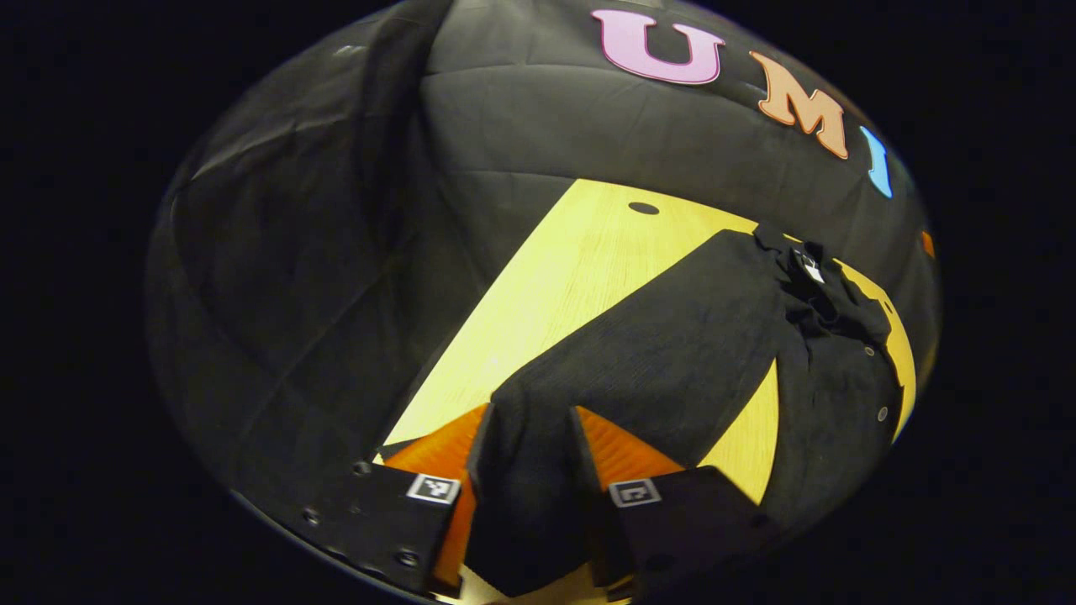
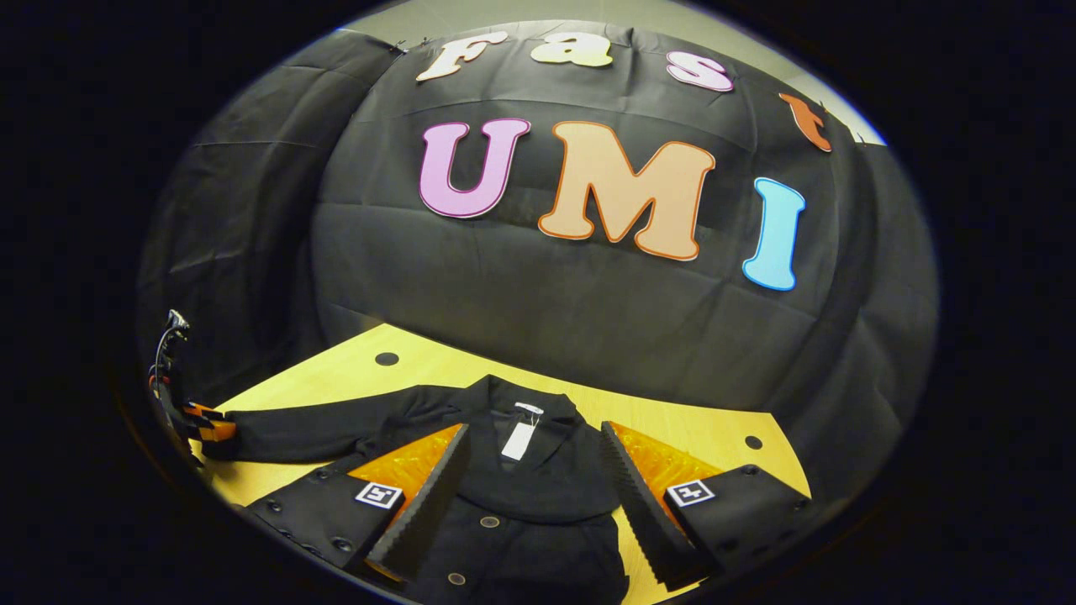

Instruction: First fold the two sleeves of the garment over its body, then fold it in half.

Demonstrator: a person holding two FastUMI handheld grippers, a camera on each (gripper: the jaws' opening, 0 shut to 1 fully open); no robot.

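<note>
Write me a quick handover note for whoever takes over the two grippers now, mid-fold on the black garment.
Left gripper: shut on the cuff end of one sleeve, which stretches straight out sideways over the light wooden table.
Right gripper: open, hovering above the black buttoned garment near its collar, holding nothing.
Done: garment laid flat, front up; no sleeve folded.
Left: carry the held sleeve over the body, fold the other sleeve, then fold in half.

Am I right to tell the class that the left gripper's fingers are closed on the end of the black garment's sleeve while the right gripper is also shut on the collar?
Not quite. The left gripper does clamp the sleeve, but the right gripper view shows the right gripper open, its fingers spread wide above the collar and gripping nothing.
</note>
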